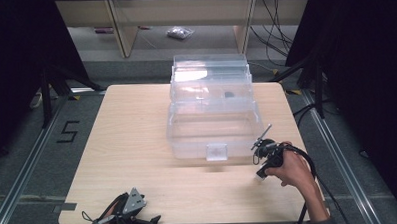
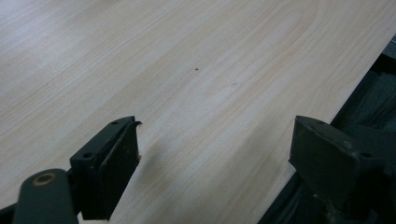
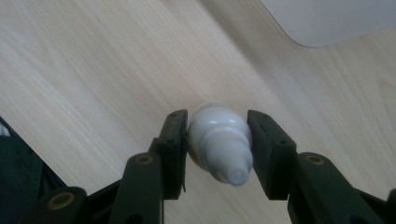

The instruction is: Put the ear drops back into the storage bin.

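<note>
Left gripper [image 1: 151, 221] sits lowest in the high view, at the bottom left edge of the table [image 1: 132, 144]. Jaws stand wide apart in its own view, bare wood between them, nothing held. It looks parked, idle.

Centre of the high view: clear bin [image 1: 214, 126], lid thrown back toward the top of the frame, a small dark item inside near the back wall; too small to name. A latch tab hangs on the near wall.

Right gripper [image 1: 261, 173], lower right of the high view, just beside the bin's near right corner. In its own view [image 3: 217, 149] the jaws are closed part-way on a small white bottle [image 3: 219, 142], one pad pressing each side of the cap end, nozzle pointing toward the camera. Bottle is off the wood or barely above it; cannot tell which. Bin corner shows pale at that view's upper right.

Judgement: step in hand is carrying the gripped bottle. Next move likely calls for a lift over the near wall, then release inside the bin, keeping the squeeze steady so the rounded cap does not slip.
</note>
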{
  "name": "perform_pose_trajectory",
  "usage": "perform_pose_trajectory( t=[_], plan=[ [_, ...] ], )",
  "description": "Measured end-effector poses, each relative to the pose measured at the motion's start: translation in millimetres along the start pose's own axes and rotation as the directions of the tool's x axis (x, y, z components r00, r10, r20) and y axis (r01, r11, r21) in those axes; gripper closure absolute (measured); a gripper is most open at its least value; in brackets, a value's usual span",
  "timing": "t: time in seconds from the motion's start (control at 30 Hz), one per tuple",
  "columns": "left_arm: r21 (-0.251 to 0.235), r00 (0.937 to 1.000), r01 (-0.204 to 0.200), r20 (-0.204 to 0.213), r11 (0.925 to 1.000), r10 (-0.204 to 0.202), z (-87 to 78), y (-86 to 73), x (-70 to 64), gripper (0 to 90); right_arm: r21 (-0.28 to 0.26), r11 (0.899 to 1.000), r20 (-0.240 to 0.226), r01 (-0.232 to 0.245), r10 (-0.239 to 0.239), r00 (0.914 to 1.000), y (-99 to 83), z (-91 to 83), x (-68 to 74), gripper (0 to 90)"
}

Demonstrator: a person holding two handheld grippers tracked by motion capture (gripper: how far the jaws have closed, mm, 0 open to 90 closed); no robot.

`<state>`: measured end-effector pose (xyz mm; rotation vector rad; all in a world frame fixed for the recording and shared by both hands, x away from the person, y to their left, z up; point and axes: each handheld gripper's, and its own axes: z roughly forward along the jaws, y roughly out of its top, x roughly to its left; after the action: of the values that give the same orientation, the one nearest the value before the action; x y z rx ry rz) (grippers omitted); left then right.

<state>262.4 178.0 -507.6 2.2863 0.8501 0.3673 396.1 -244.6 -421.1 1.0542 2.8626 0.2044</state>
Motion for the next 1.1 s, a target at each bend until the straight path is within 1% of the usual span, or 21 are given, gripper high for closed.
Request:
perform_pose_trajectory(
  t=[0.07,0.1,0.17,0.2,0.23,0.3,0.33,0.47,0.5,0.57,0.6,0.63,0.67,0.8,0.83,0.87,0.9,0.97,1.0,1.07,1.1],
  plan=[
    [0.003,1.0,-0.001,0.002,1.0,0.001,0.2,-0.4,-0.3,15.2,-0.004,1.0,-0.003,0.005,-0.005,1.0,0.7,-3.8,-2.1,60.0],
    [0.002,1.0,0.0,0.001,1.0,0.0,0.2,-0.4,-0.2,15.2,-0.003,1.0,-0.003,-0.011,0.011,0.9999,0.9,-6.2,-2.3,60.1],
    [-0.002,0.9998,0.019,0.002,0.9998,-0.019,0.6,-0.4,-0.4,15.1,0.003,1.0,0.007,-0.009,0.009,0.9999,2.0,-11.1,-4.1,60.0],
    [-0.002,0.9998,0.018,0.002,0.9998,-0.018,0.4,-0.5,-0.4,15.2,0.0,1.0,0.006,0.01,-0.01,0.9999,3.0,-13.2,-6.2,60.1],
    [-0.001,0.9999,0.017,0.001,0.9999,-0.017,0.5,-0.6,-0.4,15.2,0.005,1.0,0.0,-0.005,0.005,1.0,3.7,-15.9,-5.1,60.0],
    [0.0,0.9999,0.014,0.001,0.9999,-0.014,0.5,-0.7,-0.1,15.1,-0.001,1.0,0.006,0.01,-0.01,0.9999,5.8,-20.1,-7.6,60.1],
    [0.002,0.9999,0.004,-0.012,1.0,-0.004,0.5,-0.2,0.4,15.1,-0.003,1.0,-0.002,-0.003,0.003,1.0,6.7,-21.8,-6.2,60.1],
    [-0.003,0.9999,0.015,0.003,0.9999,-0.015,0.9,-0.9,0.1,15.1,-0.012,1.0,0.008,0.014,-0.014,0.9999,11.4,-30.1,-8.9,60.1],
    [0.0,0.9999,0.003,-0.017,1.0,-0.003,0.6,-0.3,0.3,15.1,-0.018,0.999,0.001,0.027,-0.027,0.9996,12.9,-31.7,-9.7,60.1],
    [-0.004,1.0,0.008,0.002,1.0,-0.008,0.0,-0.3,0.4,15.1,-0.019,1.0,-0.007,0.019,-0.019,0.9998,15.8,-35.6,-9.8,60.1],
    [0.003,0.9999,0.004,-0.011,1.0,-0.004,0.4,-0.3,0.4,15.1,-0.014,1.0,-0.002,0.009,-0.009,1.0,16.4,-37.1,-9.3,60.1],
    [0.003,0.9999,0.002,-0.014,1.0,-0.002,0.5,-0.4,0.3,15.1,-0.025,0.999,-0.011,0.041,-0.042,0.9991,17.6,-38.8,-11.3,60.1],
    [0.004,0.9999,0.002,-0.01,1.0,-0.002,0.4,-0.3,0.5,15.1,-0.021,0.999,-0.019,0.035,-0.035,0.9992,18.2,-41.1,-10.9,60.1],
    [0.0,1.0,0.008,0.002,1.0,-0.008,0.0,-0.4,0.3,15.1,-0.045,0.997,-0.043,0.055,-0.057,0.9974,19.9,-49.8,-12.2,60.1],
    [0.0,1.0,-0.002,-0.004,1.0,0.002,0.5,-0.4,1.1,15.1,-0.035,0.999,-0.05,0.028,-0.03,0.9983,20.3,-52.6,-10.4,60.1],
    [-0.001,0.9998,0.006,-0.017,1.0,-0.006,0.5,-0.3,0.2,15.2,-0.036,0.999,-0.052,0.037,-0.039,0.9979,20.3,-53.3,-11.0,60.1],
    [0.001,0.9999,0.004,-0.011,1.0,-0.004,0.4,-0.1,0.6,15.1,-0.03,0.999,-0.062,0.04,-0.042,0.9972,20.8,-54.7,-11.2,60.1],
    [0.002,0.9999,0.017,0.002,0.9999,-0.017,0.5,-0.7,-0.1,15.1,-0.032,0.998,-0.064,0.048,-0.05,0.9967,22.4,-58.7,-12.5,60.1],
    [0.002,1.0,0.0,0.001,1.0,0.0,0.1,-0.4,0.9,15.1,-0.026,0.999,-0.057,0.047,-0.048,0.9972,23.3,-61.1,-12.7,60.1],
    [-0.007,1.0,0.008,-0.005,0.9999,-0.008,0.4,-0.2,1.0,15.1,-0.025,0.997,-0.057,0.069,-0.07,0.9959,25.7,-64.3,-14.2,60.1],
    [-0.005,1.0,0.008,-0.002,1.0,-0.008,-0.2,-0.2,0.8,15.1,-0.019,0.998,-0.05,0.059,-0.06,0.9969,27.5,-67.3,-14.2,60.1]
  ],
)
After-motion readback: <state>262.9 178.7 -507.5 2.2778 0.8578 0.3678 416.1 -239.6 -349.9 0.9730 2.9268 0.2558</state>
